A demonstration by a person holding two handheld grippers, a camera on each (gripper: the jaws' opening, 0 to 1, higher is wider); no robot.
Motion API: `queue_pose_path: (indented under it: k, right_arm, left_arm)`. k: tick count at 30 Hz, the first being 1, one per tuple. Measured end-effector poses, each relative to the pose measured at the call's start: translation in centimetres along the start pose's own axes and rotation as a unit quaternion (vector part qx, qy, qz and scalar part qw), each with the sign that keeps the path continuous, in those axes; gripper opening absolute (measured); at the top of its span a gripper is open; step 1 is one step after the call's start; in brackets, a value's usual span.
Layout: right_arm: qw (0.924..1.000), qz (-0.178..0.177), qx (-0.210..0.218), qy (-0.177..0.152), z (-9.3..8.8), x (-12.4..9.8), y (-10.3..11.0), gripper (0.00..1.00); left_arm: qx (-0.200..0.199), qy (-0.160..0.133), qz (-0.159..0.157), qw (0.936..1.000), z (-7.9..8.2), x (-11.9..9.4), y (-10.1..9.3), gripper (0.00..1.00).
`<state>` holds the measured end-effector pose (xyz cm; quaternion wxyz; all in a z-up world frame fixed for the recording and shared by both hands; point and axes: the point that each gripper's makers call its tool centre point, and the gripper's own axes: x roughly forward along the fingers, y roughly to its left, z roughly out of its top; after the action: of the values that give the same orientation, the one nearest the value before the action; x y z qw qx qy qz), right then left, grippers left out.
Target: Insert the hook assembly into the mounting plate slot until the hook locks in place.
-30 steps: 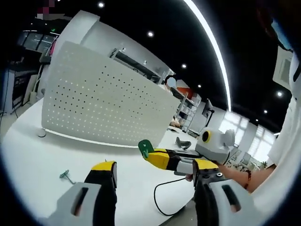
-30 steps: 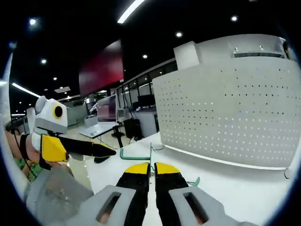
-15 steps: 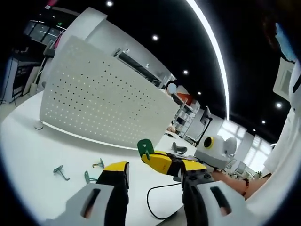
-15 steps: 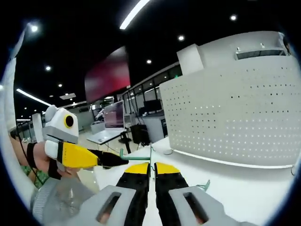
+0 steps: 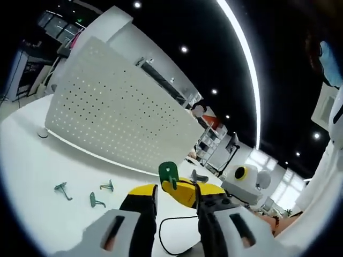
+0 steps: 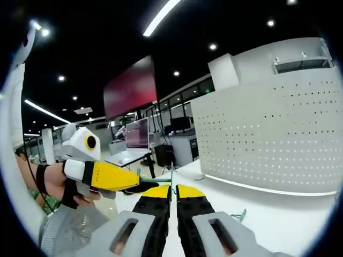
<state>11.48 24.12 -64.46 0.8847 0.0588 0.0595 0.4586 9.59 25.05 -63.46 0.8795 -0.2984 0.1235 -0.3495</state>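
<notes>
The white perforated mounting plate stands upright on the white table. My right gripper is shut on a green hook, whose rod sticks out to the left above the jaw tips. In the left gripper view the right gripper's yellow and black jaws enter from the right, with the hook's flat green end raised above them. My left gripper is open, its jaws standing on either side of the right gripper's tip. In the right gripper view the left gripper's yellow jaw reaches in close beside the hook.
Three loose green hooks lie on the table in front of the plate; another one lies near its foot. A black cable loops near the table edge. A hand holds the left gripper.
The gap between my left gripper's jaws has narrowed, and that gripper has come closer to the hook held by the right one. Both views have tilted a little.
</notes>
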Motion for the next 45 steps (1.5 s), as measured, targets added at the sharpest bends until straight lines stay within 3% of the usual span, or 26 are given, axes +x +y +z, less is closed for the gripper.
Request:
queue_pose_path:
  k: [15,26,32,45]
  right_arm:
    - [0.9997,0.008,-0.018,-0.012,0.6,-0.2,0.9,0.02]
    - [0.9990,0.000,-0.041,-0.016,0.6,-0.4,1.0,0.03]
    - [0.9993,0.006,-0.038,-0.002,0.2,-0.4,1.1,0.03]
    - [0.9987,0.016,-0.048,-0.006,0.2,0.2,1.5,0.04]
  left_arm:
    - [-0.032,-0.003,-0.009,0.9995,0.0,0.1,-0.2,0.09]
    - [-0.044,-0.006,-0.004,0.9990,0.1,0.2,0.1,0.04]
    - [-0.050,0.003,-0.001,0.9988,-0.2,0.1,0.3,0.04]
    - [-0.032,-0.006,0.015,0.9993,0.4,-0.3,0.6,0.03]
